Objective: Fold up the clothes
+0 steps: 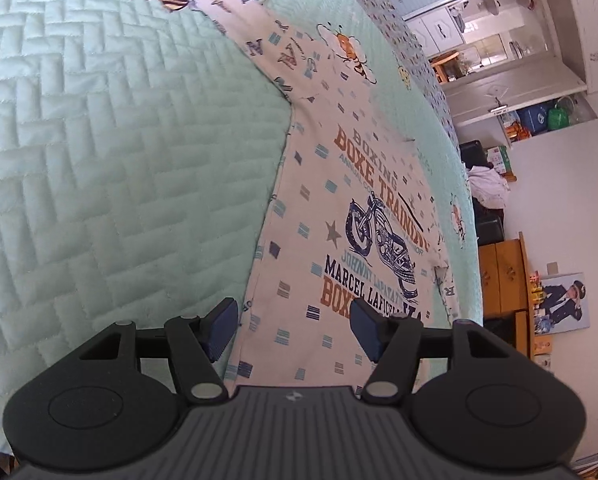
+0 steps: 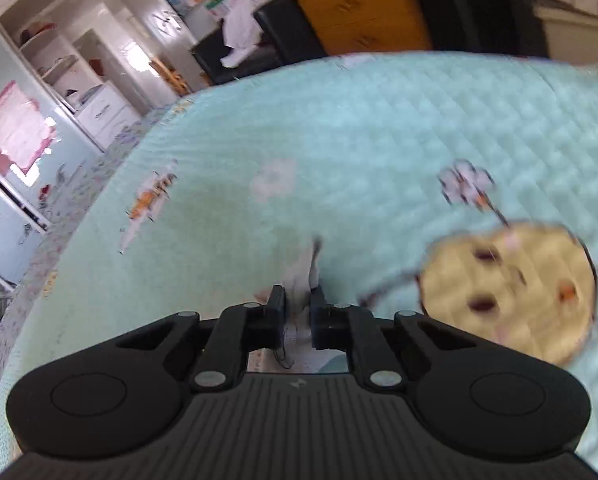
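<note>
Two grippers are at work over a bed covered with a pale green quilt (image 1: 99, 152).

Left gripper (image 1: 295, 328): its jaws stand wide apart, released, with nothing clamped. The blue pads (image 1: 223, 320) hang just above the near hem of a cream shirt (image 1: 339, 208). One pad sits over the shirt's side edge where it meets the quilt; the other sits over the printed lettering near the hem. Whether either pad touches the cloth cannot be told. The shirt lies spread flat on the quilt, front up, showing a motorcycle print with orange and blue words. One sleeve (image 1: 259, 28) stretches away toward the far side of the bed.

Right gripper (image 2: 298, 312): its jaws are drawn nearly together and clenched on a narrow fold of white cloth (image 2: 301, 280). The fold rises between the dark pads and tapers to a point just beyond them. A little more pale cloth shows below the pads, close to the gripper body. The picture from this side is blurred, so which part of the shirt this fold belongs to cannot be told. Beside this gripper, on the quilt, is a round tan patch (image 2: 511, 292) with dark spots, its detail lost in the blur.

Beyond the bed stand white shelves (image 2: 71, 60) and a wooden chest of drawers (image 2: 355, 4), well apart from the shirt.
</note>
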Demonstrator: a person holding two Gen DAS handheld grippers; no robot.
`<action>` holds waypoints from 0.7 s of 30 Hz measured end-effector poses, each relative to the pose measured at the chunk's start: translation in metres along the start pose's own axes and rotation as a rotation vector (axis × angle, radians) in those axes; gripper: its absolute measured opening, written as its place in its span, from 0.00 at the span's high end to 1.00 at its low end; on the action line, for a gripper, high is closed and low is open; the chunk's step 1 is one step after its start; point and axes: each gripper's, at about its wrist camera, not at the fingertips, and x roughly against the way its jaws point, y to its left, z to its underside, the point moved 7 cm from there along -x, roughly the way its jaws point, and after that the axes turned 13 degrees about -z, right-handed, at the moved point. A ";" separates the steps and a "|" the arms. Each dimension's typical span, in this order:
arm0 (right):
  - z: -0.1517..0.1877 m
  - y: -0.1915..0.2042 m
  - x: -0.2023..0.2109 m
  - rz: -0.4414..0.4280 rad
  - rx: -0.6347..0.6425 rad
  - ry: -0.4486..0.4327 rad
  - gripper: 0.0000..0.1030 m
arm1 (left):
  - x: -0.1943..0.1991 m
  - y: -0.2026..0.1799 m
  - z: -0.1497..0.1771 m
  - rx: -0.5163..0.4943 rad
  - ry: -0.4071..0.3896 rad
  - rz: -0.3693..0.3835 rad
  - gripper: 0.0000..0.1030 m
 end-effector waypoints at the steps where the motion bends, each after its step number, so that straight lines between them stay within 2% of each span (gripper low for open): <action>1: -0.016 0.006 0.001 -0.019 0.014 -0.038 0.89 | 0.000 -0.003 -0.001 -0.010 -0.006 -0.003 0.37; 3: -0.044 0.011 0.004 -0.058 0.014 -0.096 0.89 | 0.000 -0.005 -0.004 -0.017 -0.017 -0.008 0.37; 4: -0.052 0.009 0.002 -0.056 0.009 -0.106 0.85 | -0.001 -0.004 -0.005 -0.010 -0.018 -0.008 0.37; 6: -0.060 0.003 -0.001 -0.039 -0.014 -0.105 0.72 | -0.006 -0.003 -0.006 0.002 -0.014 -0.007 0.37; 7: -0.053 -0.002 0.001 -0.026 -0.039 -0.097 0.66 | -0.008 -0.002 -0.006 0.008 -0.010 -0.006 0.37; 9: -0.034 -0.010 0.015 -0.027 -0.084 -0.105 0.65 | -0.012 -0.001 -0.006 0.007 -0.004 -0.006 0.37; 11: -0.002 0.000 0.037 -0.120 -0.114 -0.104 0.64 | -0.014 -0.003 -0.007 -0.003 -0.002 -0.006 0.37; 13: 0.038 0.021 0.054 -0.225 -0.114 -0.039 0.63 | -0.013 -0.005 -0.012 -0.012 -0.009 -0.003 0.37; 17: 0.112 0.093 0.063 -0.417 0.005 0.158 0.58 | -0.003 -0.023 -0.036 -0.077 -0.057 0.011 0.37; 19: 0.132 0.138 0.056 -0.510 0.093 0.252 0.57 | 0.002 -0.038 -0.055 -0.134 -0.098 0.013 0.37; 21: 0.145 0.184 0.046 -0.588 0.199 0.331 0.47 | 0.003 -0.061 -0.079 -0.232 -0.150 -0.015 0.37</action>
